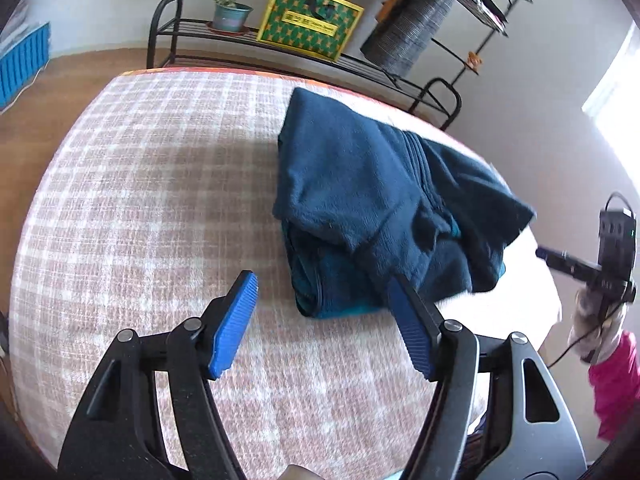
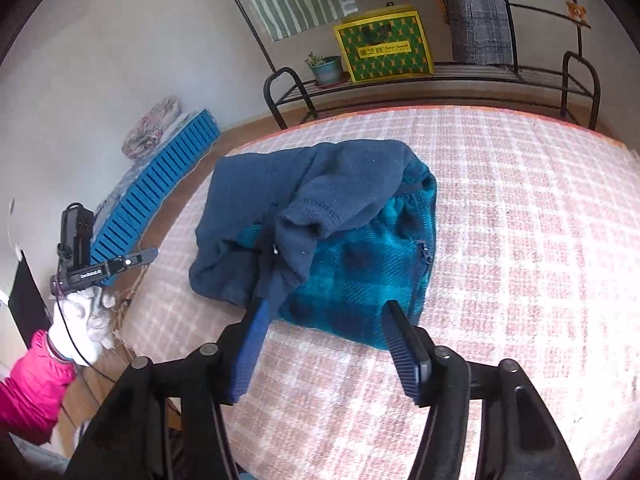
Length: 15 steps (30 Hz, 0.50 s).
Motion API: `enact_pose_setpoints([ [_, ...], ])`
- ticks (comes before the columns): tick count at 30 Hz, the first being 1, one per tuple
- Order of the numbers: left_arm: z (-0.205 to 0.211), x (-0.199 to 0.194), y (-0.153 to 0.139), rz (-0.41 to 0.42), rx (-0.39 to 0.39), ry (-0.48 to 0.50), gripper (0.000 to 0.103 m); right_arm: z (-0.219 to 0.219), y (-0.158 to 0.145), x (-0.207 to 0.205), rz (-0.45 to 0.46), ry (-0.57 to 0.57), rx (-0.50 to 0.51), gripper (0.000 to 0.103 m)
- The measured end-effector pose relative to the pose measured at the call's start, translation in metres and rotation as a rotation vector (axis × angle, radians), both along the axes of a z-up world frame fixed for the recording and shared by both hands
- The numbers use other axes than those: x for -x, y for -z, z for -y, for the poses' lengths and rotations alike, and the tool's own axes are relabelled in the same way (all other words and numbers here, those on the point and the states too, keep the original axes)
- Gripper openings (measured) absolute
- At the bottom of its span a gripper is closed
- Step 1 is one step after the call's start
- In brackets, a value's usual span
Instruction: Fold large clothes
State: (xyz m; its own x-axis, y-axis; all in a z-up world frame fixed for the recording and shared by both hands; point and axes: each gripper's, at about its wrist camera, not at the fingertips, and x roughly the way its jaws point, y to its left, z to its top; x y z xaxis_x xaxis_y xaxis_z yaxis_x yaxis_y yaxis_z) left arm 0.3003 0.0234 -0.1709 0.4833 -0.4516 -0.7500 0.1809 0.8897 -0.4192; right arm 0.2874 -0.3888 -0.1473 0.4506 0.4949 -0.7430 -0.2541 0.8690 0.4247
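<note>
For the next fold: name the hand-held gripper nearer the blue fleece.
Right, narrowly. The right hand-held gripper has both fingertips at the near edge of the blue fleece; the left hand-held gripper is off its corner, one fingertip overlapping.

Left gripper point(image 1: 320, 300) showing black linkage arms, round silver pivot screws, ribbed blue pads point(image 1: 234, 324), right gripper point(image 2: 326, 320) wearing matching black frame and blue pads, bright pink sleeve point(image 2: 34, 384), white fluffy glove point(image 2: 80, 324), thin black cable point(image 2: 70, 336) trailing
</note>
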Motion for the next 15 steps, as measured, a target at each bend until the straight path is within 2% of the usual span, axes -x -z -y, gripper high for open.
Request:
enact_pose_setpoints([
  [3,-0.014,-0.039,0.013,-0.062,0.1,-0.064,0.069,-0.009,0.007,-0.013,-0.034,0.027,-0.073,0.066],
  [8,-0.022,-0.086,0.055,-0.193,0.24,-0.138,0.069,-0.025,0.03,-0.041,-0.097,0.052,-0.141,0.067],
  [10,-0.022,-0.094,0.069,-0.218,0.283,-0.151,0.054,-0.029,0.039,-0.051,-0.121,0.059,-0.167,0.067],
  [11,-0.021,-0.096,0.074,-0.226,0.301,-0.149,0.031,-0.031,0.044,-0.055,-0.133,0.064,-0.171,0.063],
  [12,-0.019,-0.097,0.076,-0.232,0.309,-0.138,0.018,-0.032,0.049,-0.06,-0.149,0.067,-0.17,0.05],
  [13,-0.017,-0.097,0.076,-0.225,0.297,-0.132,0.016,-0.032,0.054,-0.065,-0.17,0.064,-0.176,0.038],
  [14,-0.013,-0.095,0.073,-0.209,0.285,-0.119,0.011,-0.032,0.059,-0.068,-0.197,0.053,-0.202,0.017],
  [15,-0.01,-0.093,0.067,-0.196,0.269,-0.106,0.008,-0.029,0.062,-0.07,-0.216,0.054,-0.234,0.012],
])
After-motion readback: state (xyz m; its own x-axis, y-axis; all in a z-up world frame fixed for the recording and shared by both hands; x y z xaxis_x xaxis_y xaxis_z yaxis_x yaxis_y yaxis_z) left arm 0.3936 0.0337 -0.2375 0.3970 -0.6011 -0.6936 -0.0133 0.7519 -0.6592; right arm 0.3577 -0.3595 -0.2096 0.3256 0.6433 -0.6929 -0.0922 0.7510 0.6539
